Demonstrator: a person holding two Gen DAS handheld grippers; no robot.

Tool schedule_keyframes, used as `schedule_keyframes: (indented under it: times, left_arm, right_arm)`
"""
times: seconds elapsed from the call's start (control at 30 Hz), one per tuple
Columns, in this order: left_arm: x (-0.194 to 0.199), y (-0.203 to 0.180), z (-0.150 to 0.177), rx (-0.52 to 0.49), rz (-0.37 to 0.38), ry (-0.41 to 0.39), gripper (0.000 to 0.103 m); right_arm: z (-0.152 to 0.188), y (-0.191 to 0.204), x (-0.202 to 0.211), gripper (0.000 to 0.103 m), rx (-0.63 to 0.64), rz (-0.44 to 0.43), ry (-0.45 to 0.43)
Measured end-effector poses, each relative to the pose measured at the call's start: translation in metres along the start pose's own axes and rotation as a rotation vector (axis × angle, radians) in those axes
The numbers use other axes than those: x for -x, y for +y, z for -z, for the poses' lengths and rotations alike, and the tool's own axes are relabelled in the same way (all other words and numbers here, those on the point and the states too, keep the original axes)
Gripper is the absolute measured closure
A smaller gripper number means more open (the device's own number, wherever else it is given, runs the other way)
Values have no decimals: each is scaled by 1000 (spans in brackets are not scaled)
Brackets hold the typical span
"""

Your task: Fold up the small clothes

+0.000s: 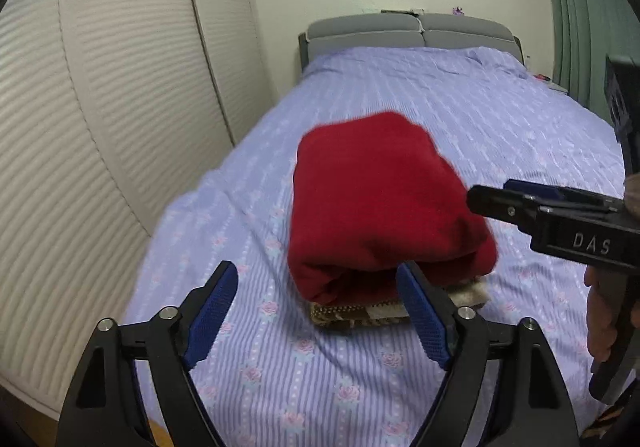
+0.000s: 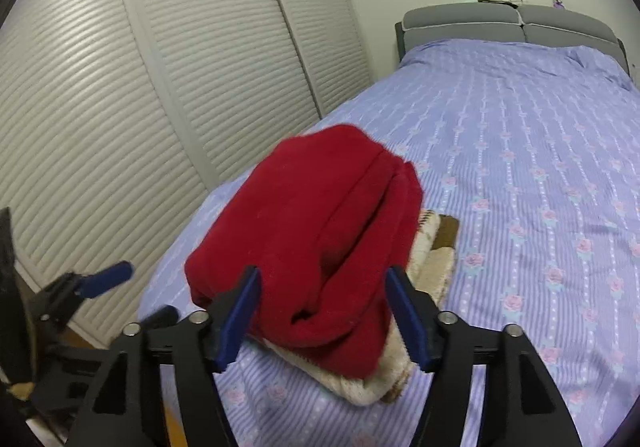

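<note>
Resting on one beige patterned garment (image 2: pixel 432 267), one folded red garment (image 1: pixel 376 203), both grippers' fingers apart.

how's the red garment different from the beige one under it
The red garment is plain, deep red and bulky, loosely folded with a rounded hump. The beige garment is patterned cream and brown, and lies flatter. The red one sits on top in full view, while the beige one is mostly covered, only its edges showing. Both are folded and stacked on the bed.
</note>
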State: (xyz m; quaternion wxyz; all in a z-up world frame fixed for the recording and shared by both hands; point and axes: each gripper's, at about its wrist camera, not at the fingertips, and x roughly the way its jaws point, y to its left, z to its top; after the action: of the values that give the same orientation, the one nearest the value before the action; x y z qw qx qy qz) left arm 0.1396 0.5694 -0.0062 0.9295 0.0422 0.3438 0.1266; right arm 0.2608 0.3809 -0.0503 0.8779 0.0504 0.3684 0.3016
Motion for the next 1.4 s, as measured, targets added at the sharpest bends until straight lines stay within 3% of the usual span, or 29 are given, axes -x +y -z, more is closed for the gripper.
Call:
schedule_keyframes:
  times: [0.1,0.17,0.37,0.67,1.0,1.4]
  left_arm:
    - [27,-16,-5,-5,-13,-40,13]
    - [45,-33,-9,-2,-26,-65,8]
    - [85,-90,-15,-44,23,-125,2]
    - [137,-175,-8,-10,169,-187,0]
    - [179,-264,10,-49,328,-180,0]
    - [224,-345,25,-100,388,-203,0]
  right_arm:
    - [-1,-9,31,37,6,7,-25]
    - [1,-19,52,27,14,29,-42]
    - [13,-52,148,13,51,161,-137]
    - [44,-90,266,11,133,304,-180]
    - [94,-138,358,11,61,400,-160]
    - [142,-186,442,11,-38,473,-192]
